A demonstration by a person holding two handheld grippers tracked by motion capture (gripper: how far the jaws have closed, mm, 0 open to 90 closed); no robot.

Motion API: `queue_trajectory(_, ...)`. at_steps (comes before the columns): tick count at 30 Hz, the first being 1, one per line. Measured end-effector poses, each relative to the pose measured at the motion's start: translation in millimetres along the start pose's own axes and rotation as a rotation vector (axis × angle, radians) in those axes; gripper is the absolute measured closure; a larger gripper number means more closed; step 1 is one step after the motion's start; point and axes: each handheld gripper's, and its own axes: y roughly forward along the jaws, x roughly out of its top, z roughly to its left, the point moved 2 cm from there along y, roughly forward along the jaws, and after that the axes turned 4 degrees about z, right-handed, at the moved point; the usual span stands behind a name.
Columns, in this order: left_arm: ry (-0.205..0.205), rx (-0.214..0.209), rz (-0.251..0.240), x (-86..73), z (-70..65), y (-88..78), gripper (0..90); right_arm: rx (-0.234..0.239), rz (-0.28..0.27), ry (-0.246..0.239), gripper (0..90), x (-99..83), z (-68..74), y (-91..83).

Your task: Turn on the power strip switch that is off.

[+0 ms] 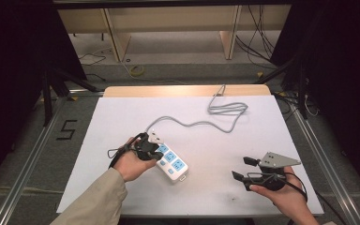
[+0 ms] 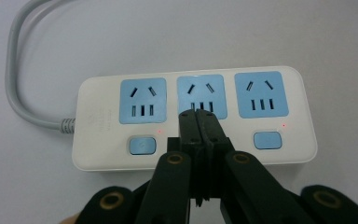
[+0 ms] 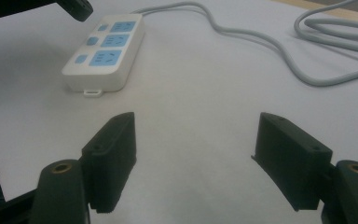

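A white power strip [image 1: 172,164] with three blue sockets lies on the white sheet [image 1: 122,117] that covers the table, on the left gripper's side and nearer the person than the sheet's middle. On the strip's top, two blue buttons show beside the sockets, each with a small red light next to it. The left gripper [image 2: 200,114] stands right over the strip with its jaws pressed together and nothing between them; its tips sit at the lower edge of the middle socket [image 2: 201,95], though whether they touch the strip I cannot tell. From the strip's far end a grey cable [image 1: 201,123] runs away across the sheet and ends in loose loops near the sheet's far edge. Well apart from the strip, across the sheet, the right gripper [image 3: 193,154] hangs over bare sheet, its jaws spread wide and empty.
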Motion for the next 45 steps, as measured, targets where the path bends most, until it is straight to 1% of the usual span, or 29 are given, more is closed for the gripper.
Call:
queue_trajectory(15,0.018,-0.015,0.057,4.6,-4.4,9.6,90.0,0.002,0.002,0.001,29.5,-0.2,0.2,0.0)
queue_trajectory(19,0.026,-0.015,0.064,5.8,-4.9,11.6,90.0,0.001,0.001,0.003,29.5,-0.1,0.4,0.1)
queue_trajectory(22,0.021,-0.015,0.067,6.5,-6.2,13.2,90.0,0.002,0.002,0.003,29.5,-0.2,0.4,0.1)
queue_trajectory(24,0.034,-0.014,0.077,6.8,-6.4,13.9,90.0,0.002,0.002,0.003,29.4,-0.2,0.5,0.2)
queue_trajectory(29,0.04,-0.014,0.091,7.3,-7.6,16.1,90.0,0.002,0.003,0.003,29.4,-0.2,0.5,0.3)
queue_trajectory(35,0.036,-0.014,0.098,7.2,-7.8,17.9,89.9,0.006,0.002,0.002,29.4,0.0,1.0,1.0)
queue_trajectory(41,0.048,-0.007,0.11,7.2,-8.0,19.5,90.0,0.006,0.002,0.003,29.4,-0.2,0.9,0.9)
queue_trajectory(45,0.048,-0.005,0.112,7.1,-8.0,20.1,90.0,0.008,0.004,0.002,29.4,-0.2,0.9,1.0)
